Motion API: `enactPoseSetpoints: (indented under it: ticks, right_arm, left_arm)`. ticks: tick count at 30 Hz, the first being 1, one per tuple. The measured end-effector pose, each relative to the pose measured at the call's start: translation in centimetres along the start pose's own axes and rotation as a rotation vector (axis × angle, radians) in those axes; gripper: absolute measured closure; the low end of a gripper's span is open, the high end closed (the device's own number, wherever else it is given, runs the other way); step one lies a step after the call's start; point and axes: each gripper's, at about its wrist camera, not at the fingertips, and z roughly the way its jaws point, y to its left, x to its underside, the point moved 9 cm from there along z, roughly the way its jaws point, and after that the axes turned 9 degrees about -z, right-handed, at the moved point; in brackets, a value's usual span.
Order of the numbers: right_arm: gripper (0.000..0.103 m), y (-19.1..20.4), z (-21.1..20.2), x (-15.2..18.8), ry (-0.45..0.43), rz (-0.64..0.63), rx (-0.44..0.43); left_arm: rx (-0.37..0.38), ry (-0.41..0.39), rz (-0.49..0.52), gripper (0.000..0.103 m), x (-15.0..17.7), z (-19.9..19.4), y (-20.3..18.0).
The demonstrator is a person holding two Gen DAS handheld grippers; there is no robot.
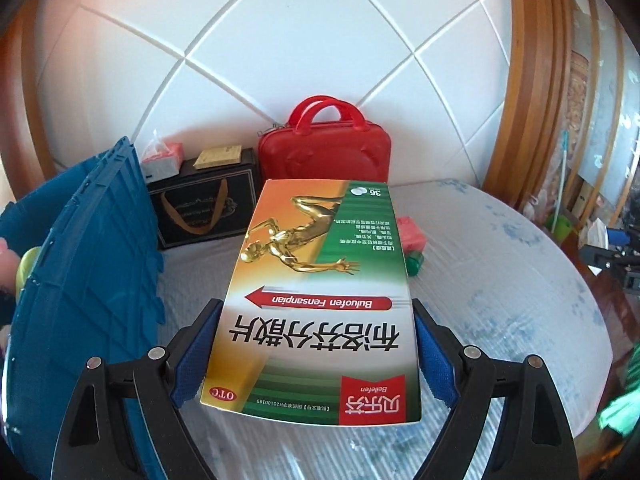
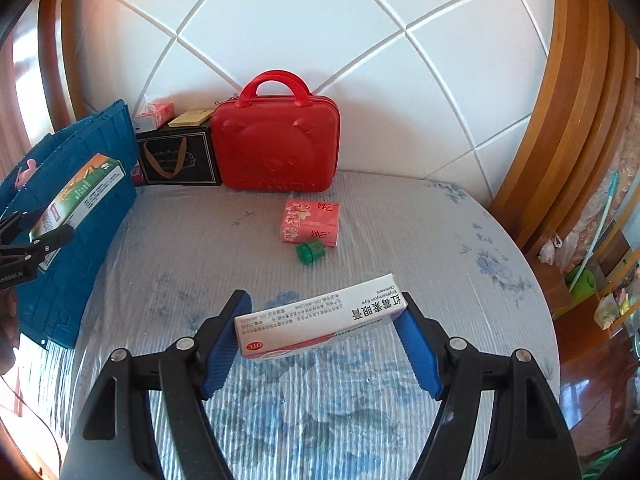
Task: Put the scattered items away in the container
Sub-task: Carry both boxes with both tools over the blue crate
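Leftmost, a blue crate (image 2: 80,216) stands at the left edge of the bed (image 2: 400,216), its ribbed wall filling the left side of both views; its inside cannot be seen, and something pink and yellow-green past its rim in the left wrist view is too cut off to name. Just in front of that wall the left gripper (image 1: 316,354) is clamped on a large medicine box (image 1: 320,300) printed in orange and green, held clear of the bed; in its own view the box hides much of the bedcover behind it. Along the head edge of the bed, against the white padded headboard (image 2: 320,40), stand a black gift bag (image 2: 178,156) with a tissue pack (image 2: 154,114) and a flat tan box (image 2: 191,117) on top, then a red handled case (image 2: 276,148). In front of the case, toward the middle of the bed, lie a pink packet (image 2: 312,222) and, just beside it, a small green bottle (image 2: 310,251) on its side; the big box covers most of both in the left wrist view. Further right, the right gripper (image 2: 322,330) is closed on a long white ointment box (image 2: 320,320), gripped by its two ends and tilted, above the flowered bedcover. Past the bed's right edge, wooden shelving holds small clutter too blurred to identify.
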Motion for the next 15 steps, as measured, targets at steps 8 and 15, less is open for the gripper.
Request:
enactPoseSetpoints:
  ticks: [8, 15]
  right_arm:
    - [0.031, 2.0, -5.3, 1.5, -0.023, -0.001, -0.024]
    - [0.031, 2.0, -7.2, 1.1, -0.042, -0.005, -0.019]
  left_arm:
    - [-0.049, -0.039, -0.024, 0.015, 0.0, -3.9, 0.7]
    - [-0.070, -0.060, -0.042, 0.015, -0.1, -5.7, 1.4]
